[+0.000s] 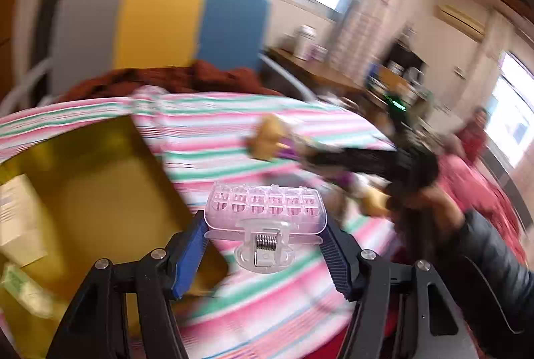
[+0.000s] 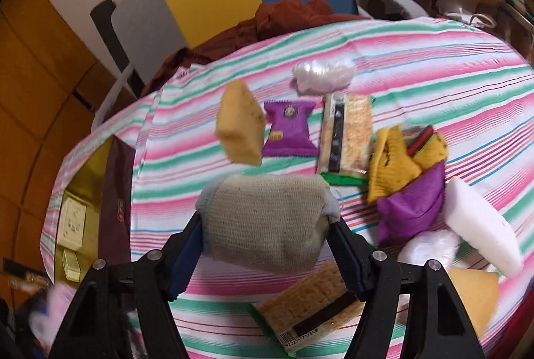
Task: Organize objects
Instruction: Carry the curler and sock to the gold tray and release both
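In the left wrist view my left gripper point(image 1: 265, 222) is shut on a clear plastic hair claw clip point(image 1: 263, 209), held above the striped cloth beside a gold-lined box point(image 1: 100, 175). In the right wrist view my right gripper point(image 2: 265, 225) is shut on a rolled beige sock point(image 2: 263, 219), both blue pads pressing its sides. Beyond the sock lie a yellow sponge point(image 2: 240, 128), a purple snack packet point(image 2: 290, 128) and a cracker pack point(image 2: 347, 138). The left wrist view is blurred.
The gold-lined box point(image 2: 80, 178) with a maroon wall sits at the cloth's left edge and holds small cream cartons point(image 2: 73, 219). A yellow sock point(image 2: 393, 165), purple pouch point(image 2: 410, 209), white foam block point(image 2: 480, 225) and second cracker pack point(image 2: 310, 302) crowd the right. A sleeve point(image 1: 494, 259) shows at right.
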### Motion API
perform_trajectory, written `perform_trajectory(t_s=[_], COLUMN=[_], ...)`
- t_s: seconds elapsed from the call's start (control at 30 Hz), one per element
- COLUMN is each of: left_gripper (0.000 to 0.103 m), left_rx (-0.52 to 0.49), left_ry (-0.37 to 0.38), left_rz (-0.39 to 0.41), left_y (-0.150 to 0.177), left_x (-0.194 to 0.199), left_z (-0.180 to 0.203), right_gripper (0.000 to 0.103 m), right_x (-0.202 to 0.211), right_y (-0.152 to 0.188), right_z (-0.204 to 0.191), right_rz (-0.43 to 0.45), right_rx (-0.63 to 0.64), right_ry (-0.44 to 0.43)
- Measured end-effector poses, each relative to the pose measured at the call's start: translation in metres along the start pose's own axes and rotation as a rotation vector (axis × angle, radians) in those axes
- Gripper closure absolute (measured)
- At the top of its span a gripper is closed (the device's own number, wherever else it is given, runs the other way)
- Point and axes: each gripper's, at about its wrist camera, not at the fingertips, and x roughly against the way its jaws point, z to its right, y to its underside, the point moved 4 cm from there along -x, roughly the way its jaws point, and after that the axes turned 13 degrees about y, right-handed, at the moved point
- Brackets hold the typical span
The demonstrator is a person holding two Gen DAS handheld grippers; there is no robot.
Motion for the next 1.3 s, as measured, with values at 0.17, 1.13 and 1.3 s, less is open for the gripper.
perform_trajectory(t_s=[0.17,1.13,1.3], left_gripper=[0.037,0.029,0.029], left_rx=[0.113,0.366,0.387], left_ry=[-0.136,-0.384,-0.387], left_rz=[0.045,0.102,0.135], left_y=[0.007,0.086,0.088], left_x=[0.028,0.124,0.138], left_z=[-0.058,-0.154,-0.157], right_gripper=[0.031,0.030,0.018], right_x=[0.013,0.041,0.027], right_y=[0.000,0.040,0.036], right_z=[-0.012,-0.253,-0.274], right_rz=[0.047,0.056,0.009], right_rx=[0.036,0.314,0.291], right_ry=[-0.031,-0.264,-0.278])
